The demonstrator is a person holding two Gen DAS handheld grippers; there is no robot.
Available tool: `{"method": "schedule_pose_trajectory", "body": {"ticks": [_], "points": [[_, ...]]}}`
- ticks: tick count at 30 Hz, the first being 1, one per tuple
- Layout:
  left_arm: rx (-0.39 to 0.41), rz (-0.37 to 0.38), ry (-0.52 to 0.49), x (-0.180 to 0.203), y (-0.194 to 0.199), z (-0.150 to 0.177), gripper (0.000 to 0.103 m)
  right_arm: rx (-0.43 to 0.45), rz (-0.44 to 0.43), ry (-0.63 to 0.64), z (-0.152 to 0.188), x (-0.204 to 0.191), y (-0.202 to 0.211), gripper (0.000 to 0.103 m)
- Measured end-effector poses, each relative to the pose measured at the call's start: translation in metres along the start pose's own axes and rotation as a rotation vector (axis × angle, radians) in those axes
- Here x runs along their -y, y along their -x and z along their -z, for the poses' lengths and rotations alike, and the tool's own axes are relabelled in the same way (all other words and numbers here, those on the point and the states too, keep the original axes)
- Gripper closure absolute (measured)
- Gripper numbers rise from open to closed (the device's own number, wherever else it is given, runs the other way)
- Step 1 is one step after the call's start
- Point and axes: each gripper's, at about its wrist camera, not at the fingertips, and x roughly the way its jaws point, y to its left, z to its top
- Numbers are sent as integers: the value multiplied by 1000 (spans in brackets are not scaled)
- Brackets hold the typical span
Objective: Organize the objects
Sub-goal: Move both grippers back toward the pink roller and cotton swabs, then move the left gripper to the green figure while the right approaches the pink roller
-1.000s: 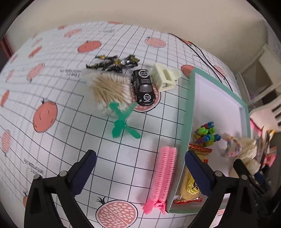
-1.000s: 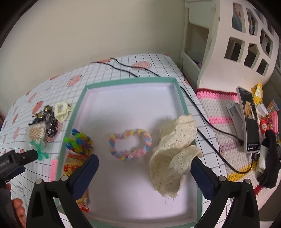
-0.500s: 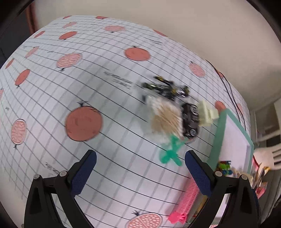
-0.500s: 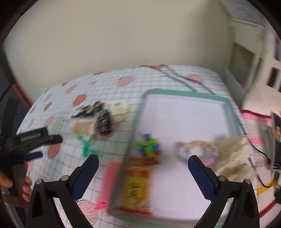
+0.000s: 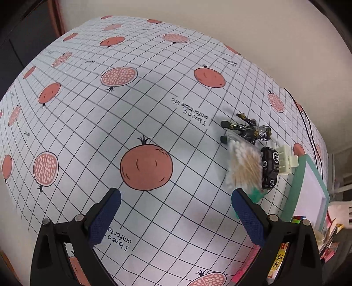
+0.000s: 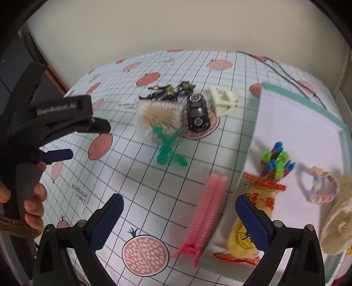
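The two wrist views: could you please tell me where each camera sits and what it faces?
Left wrist: on the left tongs, facing the tablecloth; its open fingers show.
Right wrist: on the right tongs, facing the pink clip and tray; the left hand shows.
Shared: toy car, cotton swabs.

A tablecloth (image 5: pixel 154 114) with a black grid, printed pomegranates and the line "I love a comfortable life" covers the table. A cream wall (image 6: pixel 176 24) stands behind it. Thin black cables (image 6: pixel 283 72) run over the cloth's far right corner, passing behind the green-rimmed tray. At the left edge a dark panel with a reddish-brown frame (image 5: pixel 58 17) meets the wall.
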Motion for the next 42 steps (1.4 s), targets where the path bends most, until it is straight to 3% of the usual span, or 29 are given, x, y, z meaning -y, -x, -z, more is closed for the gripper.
{"method": "schedule_pose_trajectory", "body": {"ticks": [7,16,20,28,36,42], "points": [[-34,36,-14,5,-3,3,3,-42,3,-7,2,3,-8,0],[-78,141,-131,31,-15,11,3,-61,27,-16,1,7,-14,0],[-66,147,-156,35,-14,13,3,-71,35,-43,2,14,-14,1],[-75,172,-146,35,-23,13,3,20,-42,-76,-4,17,6,2],[-36,187,-74,20,-11,4,3,9,-133,-31,-3,-1,4,2],[-69,202,-38,11,-13,2,3,-24,-89,-22,0,-2,-6,4]]}}
